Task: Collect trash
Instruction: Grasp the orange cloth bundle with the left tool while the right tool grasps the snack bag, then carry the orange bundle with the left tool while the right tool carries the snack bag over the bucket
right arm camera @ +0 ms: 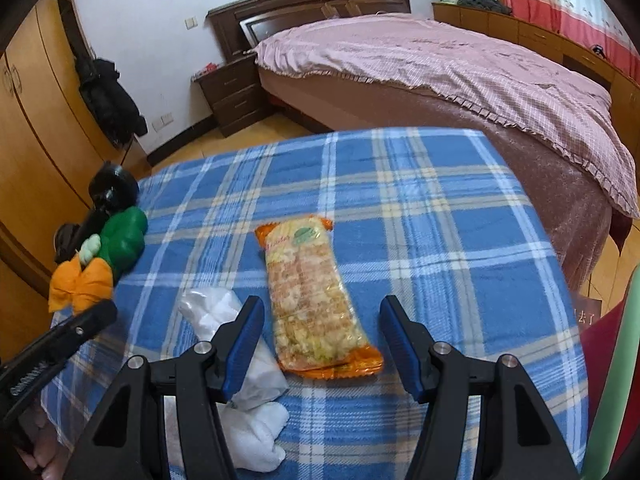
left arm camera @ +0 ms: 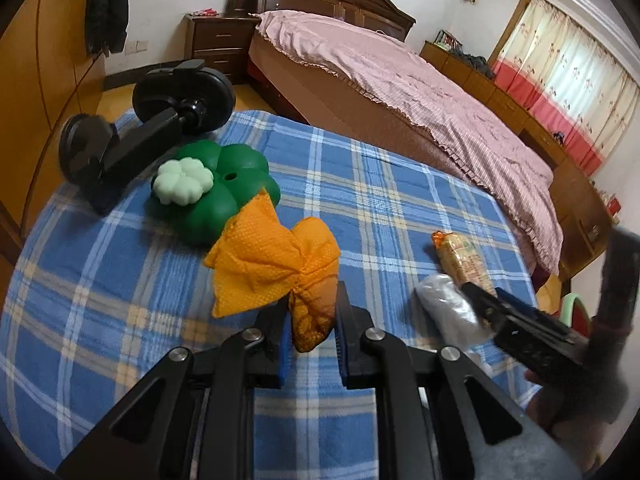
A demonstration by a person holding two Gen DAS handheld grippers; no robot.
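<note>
Jaws of the left gripper [left arm camera: 311, 322] are clamped on one end of the orange non-woven wrapper [left arm camera: 272, 264], which lies on the blue plaid desk [left arm camera: 400, 200] against a green clover-shaped toy [left arm camera: 212, 188]. The right gripper [right arm camera: 322, 344] stands apart around the near end of the snack packet [right arm camera: 316, 300]; it should sink squarely before closing, keeping clear of the white tissue [right arm camera: 240, 360] beside it.

Blue plaid blanket [right arm camera: 400, 200] w/ snack pack [right arm camera: 312, 292], white tissue [right arm camera: 240, 344], green toy [left arm camera: 212, 192], black stand [left arm camera: 132, 152]

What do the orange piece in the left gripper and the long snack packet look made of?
Orange dimpled sheet: apparently soft non-woven fabric, matte, embossed dots, crumpling under the pinch. Long snack packet: glossy clear plastic film with orange crimped ends, contents visible through it.
</note>
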